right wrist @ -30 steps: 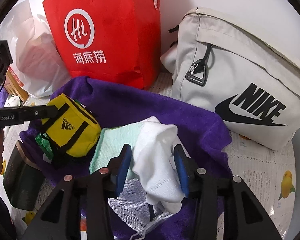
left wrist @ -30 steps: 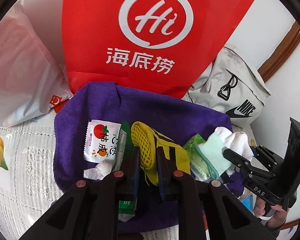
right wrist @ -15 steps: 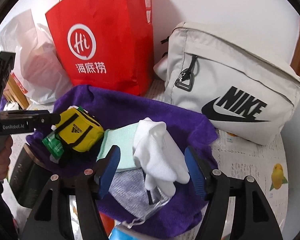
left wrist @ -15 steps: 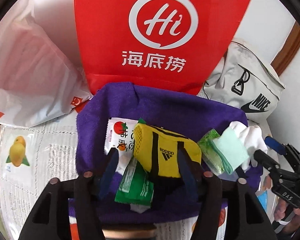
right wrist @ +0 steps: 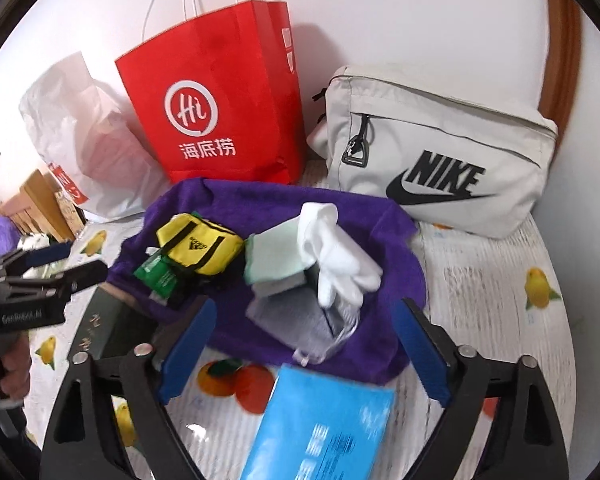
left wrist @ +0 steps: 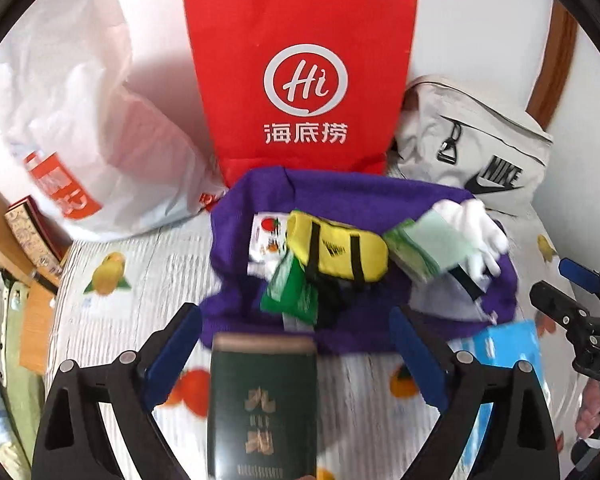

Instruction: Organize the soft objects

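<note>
Red Hi bag point(left wrist: 300, 80), grey NIKE bag point(right wrist: 440, 160), yellow adidas pouch point(right wrist: 198, 246), both grippers point(left wrist: 296, 344) point(right wrist: 304, 344) opening, empty

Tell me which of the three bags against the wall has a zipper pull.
The grey Nike bag, rightmost: a metal pull hangs on its front. The red paper bag and white plastic bag show none.

blurred: dark green box point(left wrist: 262, 404) | cut off: blue packet point(right wrist: 320, 428) | half-hidden: grey cloth point(right wrist: 288, 320)
</note>
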`<state>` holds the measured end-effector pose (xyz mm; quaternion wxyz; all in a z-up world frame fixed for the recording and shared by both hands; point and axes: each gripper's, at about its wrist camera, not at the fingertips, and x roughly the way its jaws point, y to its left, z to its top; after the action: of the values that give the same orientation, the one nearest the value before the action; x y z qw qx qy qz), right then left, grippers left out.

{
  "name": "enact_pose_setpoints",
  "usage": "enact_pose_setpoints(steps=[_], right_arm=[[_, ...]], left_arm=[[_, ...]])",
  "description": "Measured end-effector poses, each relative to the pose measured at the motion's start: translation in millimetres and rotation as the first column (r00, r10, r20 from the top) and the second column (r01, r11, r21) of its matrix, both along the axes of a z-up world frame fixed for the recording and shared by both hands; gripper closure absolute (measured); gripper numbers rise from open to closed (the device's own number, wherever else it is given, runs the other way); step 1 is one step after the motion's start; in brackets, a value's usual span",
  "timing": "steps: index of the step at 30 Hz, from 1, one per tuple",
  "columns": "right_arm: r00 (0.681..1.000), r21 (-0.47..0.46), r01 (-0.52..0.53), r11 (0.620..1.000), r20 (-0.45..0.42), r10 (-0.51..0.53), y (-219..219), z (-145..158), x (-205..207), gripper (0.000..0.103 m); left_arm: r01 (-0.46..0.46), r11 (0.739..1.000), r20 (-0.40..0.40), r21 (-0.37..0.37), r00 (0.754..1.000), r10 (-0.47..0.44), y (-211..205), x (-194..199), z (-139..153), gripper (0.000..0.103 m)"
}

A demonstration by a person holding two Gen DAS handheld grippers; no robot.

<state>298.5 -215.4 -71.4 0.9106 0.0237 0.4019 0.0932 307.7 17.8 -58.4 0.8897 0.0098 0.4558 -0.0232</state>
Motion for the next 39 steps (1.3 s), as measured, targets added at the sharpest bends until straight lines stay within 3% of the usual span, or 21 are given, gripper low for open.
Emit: enact_pose_setpoints(steps=[8, 19, 30, 39], right_arm=[[0.999, -0.023, 0.032, 0.999, 0.035, -0.031, 6, 16, -65, 0.004], [0.997, 0.004, 0.055, 0.999, 0.058, -0.055, -4, 30, -147, 0.004], [0.989, 0.073, 0.032, 0.997, 0.142, -0.042, -10, 47, -216, 0.002], [0.983, 0.051, 0.056, 0.997, 0.175, -0.064, -13, 49, -255, 0.002]], left_arm=[[-0.019, 1.0, 0.016, -0.016, 1.0, 0.019, 2, -70, 17, 0.006], [-0.051, 0.999, 0.081, -0.003, 0.995, 0.051, -1, -159, 33, 0.006], [-0.039, 0.999, 0.149, 0.005, 0.988, 0.038, -17, -223, 45, 0.001], [-0.028, 0.999, 0.179, -0.015, 0.983, 0.031, -23, -263, 48, 0.0]])
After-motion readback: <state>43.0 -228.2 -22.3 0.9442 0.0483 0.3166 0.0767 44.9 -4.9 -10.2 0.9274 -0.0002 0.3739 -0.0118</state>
